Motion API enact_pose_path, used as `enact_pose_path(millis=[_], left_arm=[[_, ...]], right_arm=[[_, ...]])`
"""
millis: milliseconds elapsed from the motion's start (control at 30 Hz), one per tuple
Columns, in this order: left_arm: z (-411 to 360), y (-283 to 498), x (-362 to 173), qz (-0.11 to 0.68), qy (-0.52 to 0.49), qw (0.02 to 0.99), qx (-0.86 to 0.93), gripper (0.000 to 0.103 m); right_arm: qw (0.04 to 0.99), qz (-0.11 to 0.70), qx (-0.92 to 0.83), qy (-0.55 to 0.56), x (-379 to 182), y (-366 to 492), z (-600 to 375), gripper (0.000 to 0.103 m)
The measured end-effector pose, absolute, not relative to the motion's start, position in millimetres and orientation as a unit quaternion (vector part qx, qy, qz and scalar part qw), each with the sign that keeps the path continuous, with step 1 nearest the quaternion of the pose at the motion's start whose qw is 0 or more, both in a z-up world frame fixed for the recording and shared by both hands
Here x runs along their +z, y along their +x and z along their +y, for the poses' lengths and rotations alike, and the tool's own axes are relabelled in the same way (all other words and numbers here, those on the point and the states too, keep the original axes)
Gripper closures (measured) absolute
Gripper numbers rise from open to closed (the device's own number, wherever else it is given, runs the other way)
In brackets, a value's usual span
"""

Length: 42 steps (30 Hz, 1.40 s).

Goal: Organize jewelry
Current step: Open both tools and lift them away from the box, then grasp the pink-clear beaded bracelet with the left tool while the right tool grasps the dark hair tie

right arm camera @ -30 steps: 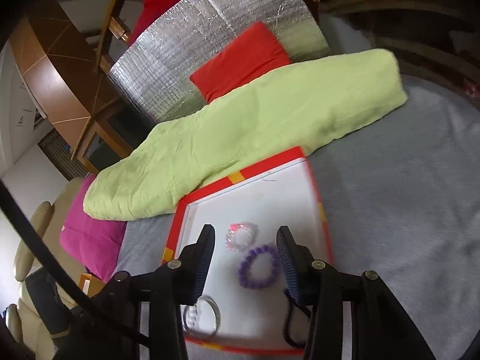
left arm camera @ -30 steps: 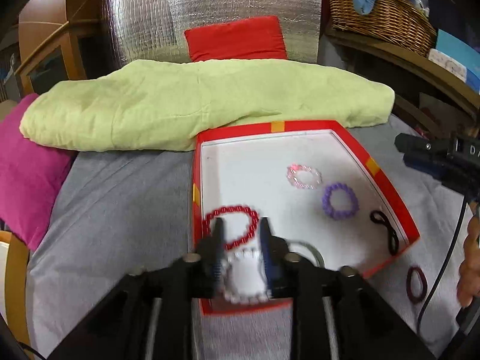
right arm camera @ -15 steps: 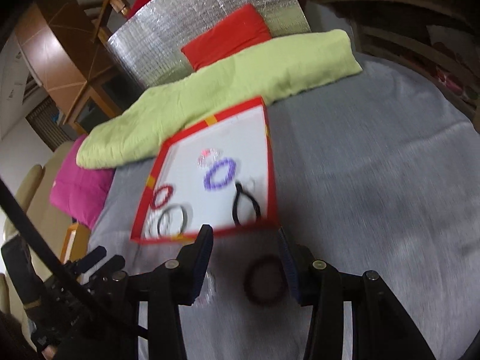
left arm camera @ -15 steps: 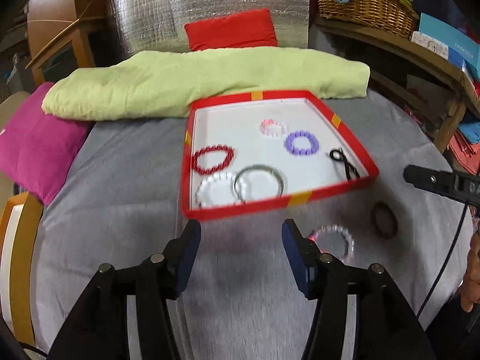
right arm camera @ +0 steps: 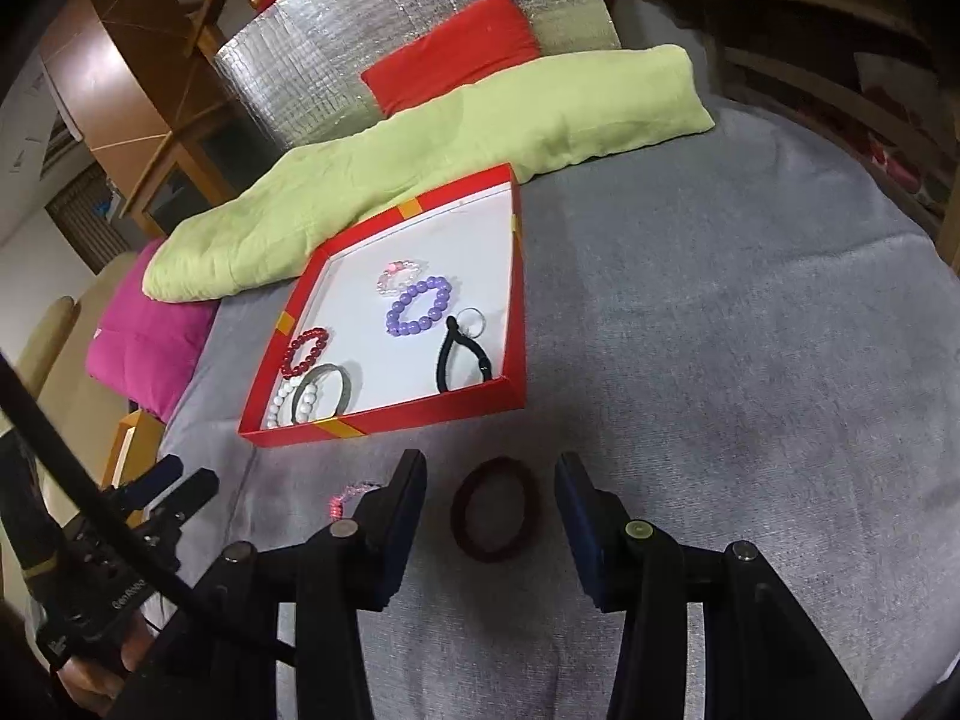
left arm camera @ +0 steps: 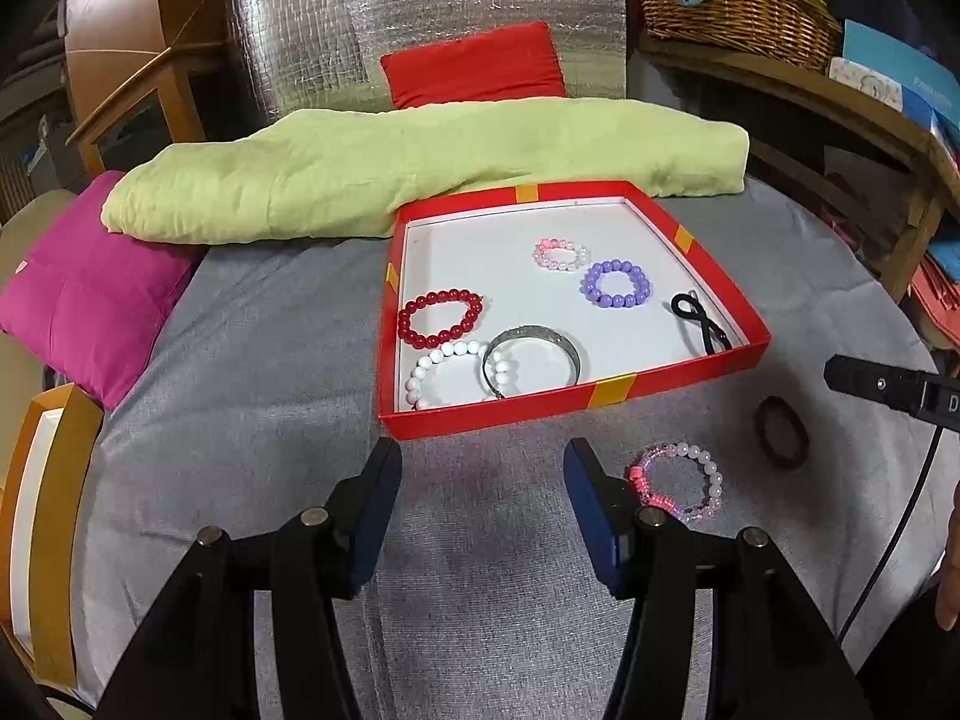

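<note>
A red tray (left arm camera: 606, 392) with a white floor lies on grey cloth. It holds a red bead bracelet (left arm camera: 440, 318), a white bead bracelet (left arm camera: 456, 373), a silver bangle (left arm camera: 532, 360), a pink-white bracelet (left arm camera: 561, 254), a purple bracelet (left arm camera: 615, 283) and a black hair tie (left arm camera: 699, 324). My left gripper (left arm camera: 483, 468) is open and empty, in front of the tray. A pink-white bead bracelet (left arm camera: 678, 483) lies just right of it. My right gripper (right arm camera: 489, 480) is open, with a dark red hair tie (right arm camera: 495, 507) on the cloth between its fingers.
A light green folded blanket (left arm camera: 420, 168) lies behind the tray, with a red cushion (left arm camera: 474, 63) and silver foil panel (left arm camera: 420, 12) beyond. A magenta pillow (left arm camera: 90, 288) sits left. A wicker basket (left arm camera: 732, 0) stands on a wooden shelf at back right.
My left gripper let go of the white bead bracelet in the tray, opened and pulled back. My right gripper drew back from over the tray to the dark red hair tie.
</note>
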<state>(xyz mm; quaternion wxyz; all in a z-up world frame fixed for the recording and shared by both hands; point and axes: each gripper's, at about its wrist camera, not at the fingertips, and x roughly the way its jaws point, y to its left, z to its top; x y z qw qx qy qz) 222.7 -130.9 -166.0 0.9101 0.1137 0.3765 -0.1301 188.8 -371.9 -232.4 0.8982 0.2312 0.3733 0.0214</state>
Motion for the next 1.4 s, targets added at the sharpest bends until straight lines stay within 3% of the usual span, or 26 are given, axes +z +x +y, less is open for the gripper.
enact_pose_path(millis=[900, 1400], left_arm=[[-160.0, 221.6, -185.4, 0.392, 0.154, 0.893, -0.156, 0.046], [-166.4, 233.3, -213.1, 0.462, 0.087, 0.842, -0.264, 0.046]], right_arm=[[0.891, 0.405, 0.032, 0.203, -243.1, 194.0, -366.2, 0.055], [0.880, 0.428, 0.021, 0.203, -256.2, 194.8, -375.3, 0.055]])
